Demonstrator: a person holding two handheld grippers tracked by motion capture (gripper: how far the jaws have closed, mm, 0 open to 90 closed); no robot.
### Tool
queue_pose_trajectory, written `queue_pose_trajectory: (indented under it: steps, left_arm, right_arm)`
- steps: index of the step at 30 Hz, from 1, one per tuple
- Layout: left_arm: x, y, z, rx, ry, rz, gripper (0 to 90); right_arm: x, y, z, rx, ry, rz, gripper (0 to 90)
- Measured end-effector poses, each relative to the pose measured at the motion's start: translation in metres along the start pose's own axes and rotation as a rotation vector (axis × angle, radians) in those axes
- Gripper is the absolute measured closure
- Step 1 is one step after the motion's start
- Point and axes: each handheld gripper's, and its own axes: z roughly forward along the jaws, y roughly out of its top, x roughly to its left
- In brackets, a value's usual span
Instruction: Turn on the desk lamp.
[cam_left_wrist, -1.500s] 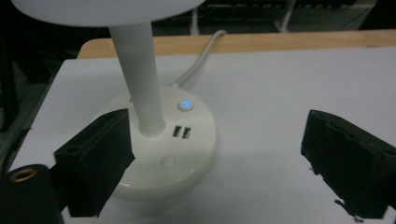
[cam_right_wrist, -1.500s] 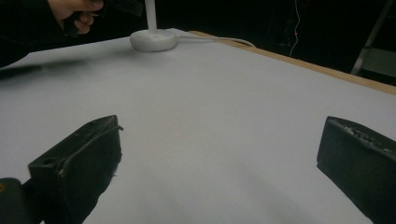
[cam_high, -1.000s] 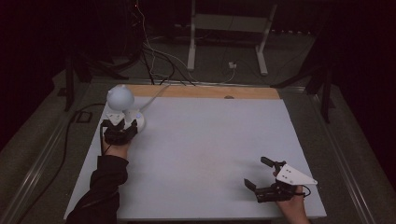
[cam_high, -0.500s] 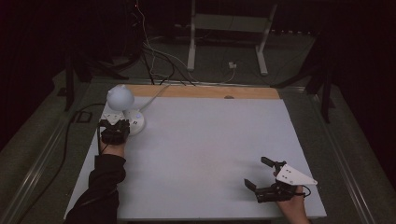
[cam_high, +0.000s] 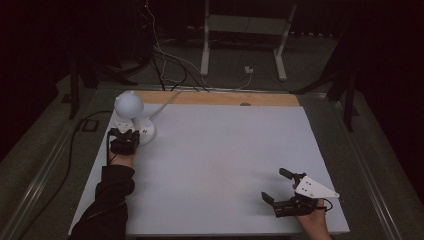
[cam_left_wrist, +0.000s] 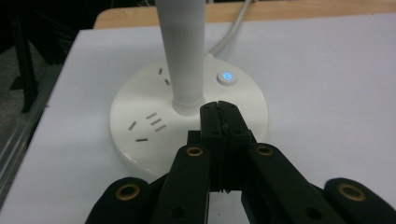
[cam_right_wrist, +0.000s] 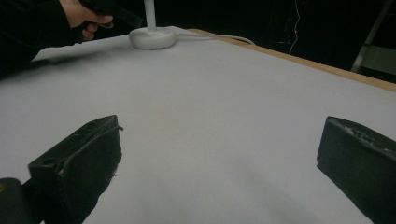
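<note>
Where the table (cam_high: 215, 165) meets the person's edge, the right gripper (cam_high: 280, 189) rests with jaws wide apart, nothing between them. Farther off at far left, the left gripper (cam_left_wrist: 219, 114), jaws just closed together and empty, sits over the lamp base (cam_left_wrist: 140, 135) beside its lit button (cam_left_wrist: 226, 76).

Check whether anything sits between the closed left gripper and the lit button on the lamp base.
Nothing visible blocks it. The left gripper, jaws shut with nothing between them, hovers over the lamp base just short of the lit button. The lamp stem stands to the left of that line, not across it.
</note>
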Motion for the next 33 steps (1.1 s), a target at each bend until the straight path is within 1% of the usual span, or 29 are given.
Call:
queue_pose_trajectory:
  steps: [4,9,13,14,16,18,25,30,33]
  left_arm:
    - [0.0,-0.002,0.003,0.011,0.005,0.007,90.0]
    - [0.0,-0.002,0.005,0.009,0.008,0.01,90.0]
    - [0.0,-0.002,0.006,0.012,0.01,0.027,90.0]
    - [-0.001,-0.003,0.007,0.016,0.017,0.032,90.0]
    - [-0.001,-0.003,0.008,0.021,0.01,0.033,90.0]
    - [-0.003,-0.004,0.008,0.02,0.013,0.042,90.0]
    - [-0.002,-0.005,0.01,0.021,0.018,0.049,90.0]
    - [-0.002,-0.004,0.01,0.022,0.01,0.052,90.0]
    - [-0.004,-0.004,0.011,0.022,0.012,0.057,90.0]
  right_arm:
    - [0.0,0.0,0.0,0.0,0.001,0.003,0.0]
    - [0.0,0.0,0.0,0.003,0.001,0.001,0.0]
    - [0.0,0.0,0.001,0.004,0.003,0.0,0.0]
    - [0.0,-0.001,0.001,0.004,0.003,0.004,0.0]
    - [0.0,-0.001,0.001,0.007,0.003,0.002,0.0]
    - [0.0,-0.001,0.001,0.005,0.004,0.002,0.0]
    - [0.0,-0.001,0.001,0.005,0.003,0.005,0.0]
    - [0.0,-0.001,0.001,0.007,0.004,0.004,0.0]
    - [0.0,-0.001,0.002,0.012,0.005,0.004,0.0]
